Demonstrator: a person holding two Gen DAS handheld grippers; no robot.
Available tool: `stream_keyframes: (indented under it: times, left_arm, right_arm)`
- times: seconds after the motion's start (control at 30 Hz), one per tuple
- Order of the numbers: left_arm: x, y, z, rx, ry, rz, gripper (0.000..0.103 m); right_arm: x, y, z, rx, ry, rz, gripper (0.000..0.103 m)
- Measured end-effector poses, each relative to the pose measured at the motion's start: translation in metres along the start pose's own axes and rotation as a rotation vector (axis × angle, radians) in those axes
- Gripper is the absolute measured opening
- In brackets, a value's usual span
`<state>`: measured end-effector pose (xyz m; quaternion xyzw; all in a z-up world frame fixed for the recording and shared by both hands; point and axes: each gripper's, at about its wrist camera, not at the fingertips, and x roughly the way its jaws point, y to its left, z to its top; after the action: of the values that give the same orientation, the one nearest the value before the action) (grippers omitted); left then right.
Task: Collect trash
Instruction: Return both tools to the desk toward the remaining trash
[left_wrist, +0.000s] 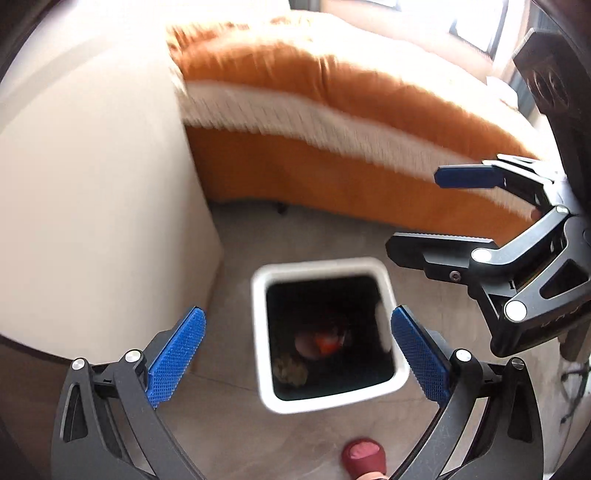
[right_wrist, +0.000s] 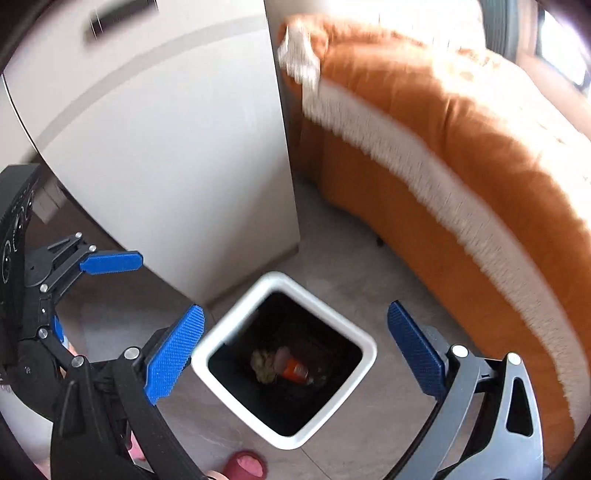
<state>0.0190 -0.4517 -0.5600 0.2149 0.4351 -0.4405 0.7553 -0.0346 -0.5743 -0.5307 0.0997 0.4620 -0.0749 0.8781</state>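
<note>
Both grippers hang over the white square plastic bin with the black liner (left_wrist: 400, 373), pointed steeply down. Left gripper (left_wrist: 297, 363): blue ribbed pads spread wide, nothing between them. Right gripper (right_wrist: 295, 360): same, jaws wide apart and empty. In each wrist view the other gripper shows at the frame edge, also wide open.

Trash is in the bin: an orange-and-white crumpled wrapper or cup (right_wrist: 295, 369) lying at the bottom, touching a yellowish crumpled wad (right_wrist: 264, 365) beside it (both look dim in the left view; can't tell what the wad is made of). A pale smear near the bin's right inner wall in the left view could be another piece falling or just glare; can't tell.

Judgement: this is the drop step, and it looks done for this load. To do it well: keep the pads apart, lift straight up so neither finger clips the white rim, and don't swing sideways until clear of the opening.

Surface: light grey tiled floor (left_wrist: 229, 435), smooth and level, bin standing upright on it. A foot in a dark red slipper (left_wrist: 364, 459) is just in front of the bin. Room: a tall off-white cabinet panel (right_wrist: 177, 155) stands near the bin on one side, a bed with an orange fringed bedspread (left_wrist: 332, 92) on the other, with a narrow gap between them. Frames are motion-blurred.
</note>
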Motion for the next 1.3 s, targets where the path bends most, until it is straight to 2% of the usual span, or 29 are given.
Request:
stream_keyframes:
  times: [0.07, 0.2, 0.3, 0.37, 0.47, 0.6, 0.7, 0.8, 0.93, 1.07, 1.3]
  left_arm:
    - [-0.040, 0.004, 0.019, -0.019, -0.036, 0.029, 0.099]
    - [-0.147, 0.016, 0.065, -0.072, -0.142, 0.131, 0.099]
    - [-0.222, 0.031, 0.089, -0.149, -0.203, 0.189, 0.099]
    - [-0.273, 0.047, 0.101, -0.222, -0.247, 0.258, 0.099]
    - [-0.338, 0.070, 0.103, -0.307, -0.308, 0.351, 0.099]
    - [-0.408, 0.103, 0.093, -0.378, -0.360, 0.481, 0.099]
    - [-0.447, 0.134, 0.078, -0.409, -0.374, 0.566, 0.099]
    - [-0.468, 0.169, 0.058, -0.430, -0.388, 0.542, 0.099]
    - [-0.466, 0.212, 0.042, -0.394, -0.368, 0.538, 0.099]
    - [-0.472, 0.270, 0.025, -0.408, -0.339, 0.552, 0.099]
    - [-0.449, 0.364, -0.006, -0.471, -0.274, 0.613, 0.099]
  right_arm:
    - [-0.040, 0.010, 0.026, -0.002, -0.053, -0.009, 0.099]
    - [-0.131, 0.042, 0.085, -0.021, -0.199, 0.017, 0.099]
    - [-0.196, 0.076, 0.131, -0.071, -0.311, 0.074, 0.099]
    - [-0.231, 0.103, 0.155, -0.119, -0.378, 0.115, 0.099]
    - [-0.269, 0.145, 0.187, -0.208, -0.449, 0.173, 0.099]
    - [-0.291, 0.197, 0.221, -0.306, -0.498, 0.266, 0.099]
    - [-0.295, 0.243, 0.236, -0.372, -0.508, 0.313, 0.099]
    - [-0.288, 0.287, 0.244, -0.410, -0.502, 0.330, 0.099]
    - [-0.263, 0.330, 0.257, -0.398, -0.441, 0.308, 0.099]
    - [-0.233, 0.362, 0.268, -0.370, -0.387, 0.285, 0.099]
    - [-0.154, 0.386, 0.271, -0.330, -0.287, 0.193, 0.099]
